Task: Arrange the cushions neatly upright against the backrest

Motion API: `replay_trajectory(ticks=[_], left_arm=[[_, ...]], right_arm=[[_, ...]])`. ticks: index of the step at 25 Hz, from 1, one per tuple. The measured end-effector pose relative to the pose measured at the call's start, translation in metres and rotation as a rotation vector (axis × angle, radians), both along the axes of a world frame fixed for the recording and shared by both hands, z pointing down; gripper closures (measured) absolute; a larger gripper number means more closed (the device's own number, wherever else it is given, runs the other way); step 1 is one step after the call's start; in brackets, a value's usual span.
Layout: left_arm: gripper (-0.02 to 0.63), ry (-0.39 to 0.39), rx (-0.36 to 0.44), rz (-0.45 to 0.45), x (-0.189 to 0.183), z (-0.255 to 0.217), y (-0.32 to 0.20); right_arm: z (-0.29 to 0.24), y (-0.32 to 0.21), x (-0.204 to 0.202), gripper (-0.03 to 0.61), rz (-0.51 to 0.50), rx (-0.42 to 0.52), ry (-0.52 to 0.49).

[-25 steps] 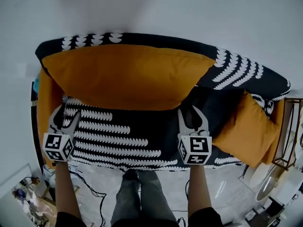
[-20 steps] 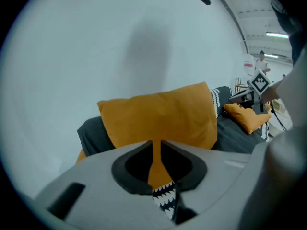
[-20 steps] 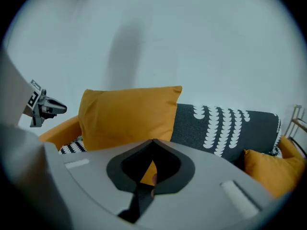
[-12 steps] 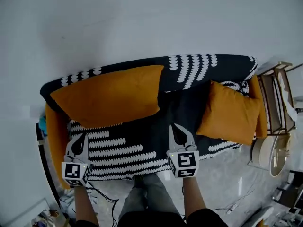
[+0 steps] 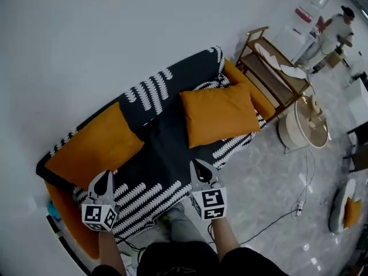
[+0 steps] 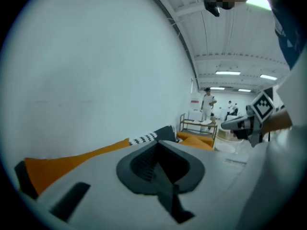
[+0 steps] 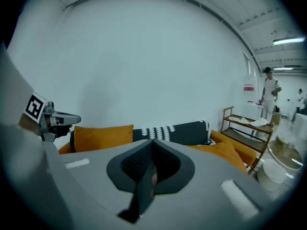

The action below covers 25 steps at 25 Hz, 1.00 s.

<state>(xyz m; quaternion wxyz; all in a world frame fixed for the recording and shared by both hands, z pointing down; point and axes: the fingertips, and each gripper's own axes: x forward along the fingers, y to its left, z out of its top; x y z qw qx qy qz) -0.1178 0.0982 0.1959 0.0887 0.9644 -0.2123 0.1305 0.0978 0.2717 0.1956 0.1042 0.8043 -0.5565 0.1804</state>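
Hovering in front of the sofa, both tools are empty. The left gripper has its jaws pressed together with nothing between them, as the left gripper view confirms. The right gripper is the same, jaws together and nothing clamped. Both sit above the front edge of the seat and touch no cushion.

The orange sofa is draped with a black throw with white scallop rows. The large rectangular orange cushion stands against the backrest at the sofa's left end; the right gripper view shows it upright. The smaller square orange cushion lies on the seat toward the right end, close to the orange armrest, tilted rather than upright. Whether its back edge touches the backrest can't be told.

A wooden slatted rack stands just beside the right armrest. A round white object sits on the floor near the rack, and a thin cable runs across the glossy grey floor. A person in white stands well apart in the background.
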Motion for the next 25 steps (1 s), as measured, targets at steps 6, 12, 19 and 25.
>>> replay_trajectory(ticks=[6, 12, 19, 25], left_arm=[[0.615, 0.110, -0.040, 0.369, 0.134, -0.048, 0.116], [0.615, 0.130, -0.090, 0.645, 0.216, -0.064, 0.239], [0.615, 0.133, -0.120, 0.758, 0.306, -0.062, 0.316], [0.615, 0.057, -0.100, 0.723, 0.380, -0.046, 0.351]], right_arm=[[-0.042, 0.124, 0.048, 0.571, 0.219, 0.008, 0.078], [-0.068, 0.246, 0.086, 0.571, 0.415, 0.009, 0.107], [-0.056, 0.359, 0.152, 0.571, 0.595, 0.005, 0.078], [-0.040, 0.396, 0.239, 0.571, 0.578, 0.035, 0.031]])
